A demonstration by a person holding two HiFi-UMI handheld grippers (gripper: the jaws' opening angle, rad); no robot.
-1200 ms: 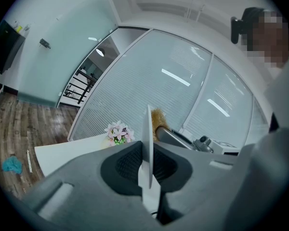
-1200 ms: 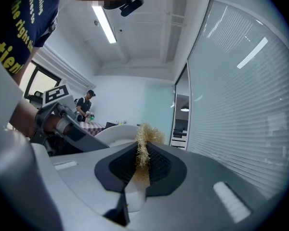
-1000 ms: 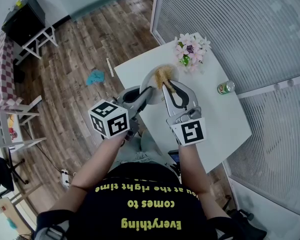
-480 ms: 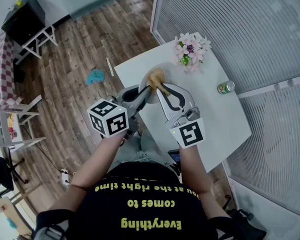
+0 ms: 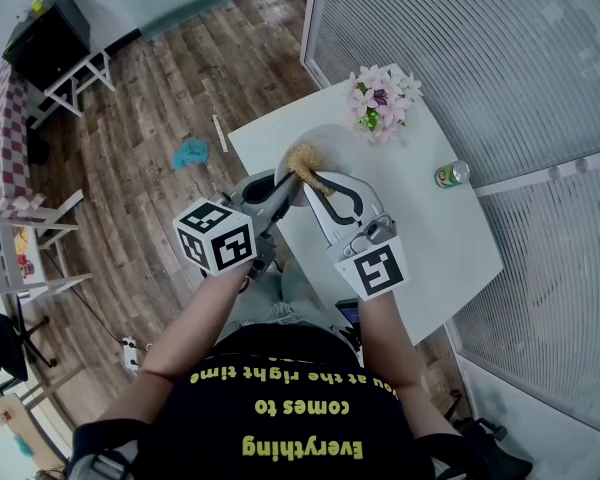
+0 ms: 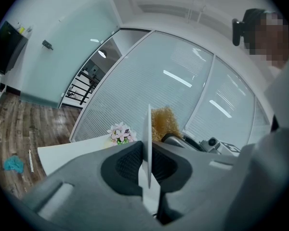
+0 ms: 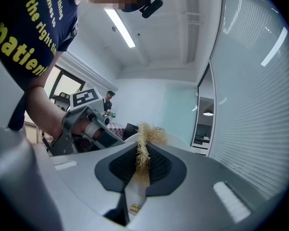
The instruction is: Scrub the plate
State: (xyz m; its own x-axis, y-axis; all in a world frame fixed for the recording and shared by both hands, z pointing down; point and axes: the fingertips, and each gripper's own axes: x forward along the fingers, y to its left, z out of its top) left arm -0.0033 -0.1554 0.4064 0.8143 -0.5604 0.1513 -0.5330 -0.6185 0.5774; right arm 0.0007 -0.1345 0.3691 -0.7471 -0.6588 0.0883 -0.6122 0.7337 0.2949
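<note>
A white plate (image 5: 330, 143) is held up over the white table (image 5: 430, 238); my left gripper (image 5: 285, 190) is shut on its near rim. In the left gripper view the plate (image 6: 147, 138) stands edge-on between the pads of that gripper (image 6: 147, 160). My right gripper (image 5: 315, 180) is shut on a golden wire scrubber (image 5: 302, 158), which lies against the plate's face near its left side. In the right gripper view the scrubber (image 7: 144, 143) is pinched between the pads of that gripper (image 7: 142, 165), and the left gripper's marker cube (image 7: 85, 97) shows beyond it.
A bunch of pink flowers (image 5: 383, 103) stands at the table's far end and a green can (image 5: 450, 174) lies near its right edge. A glass wall with blinds runs along the right. On the wooden floor lies a teal cloth (image 5: 191, 152); white chairs stand at the far left.
The right gripper has carried the scrubber leftward across the plate's face. The left gripper and the plate have stayed where they were.
</note>
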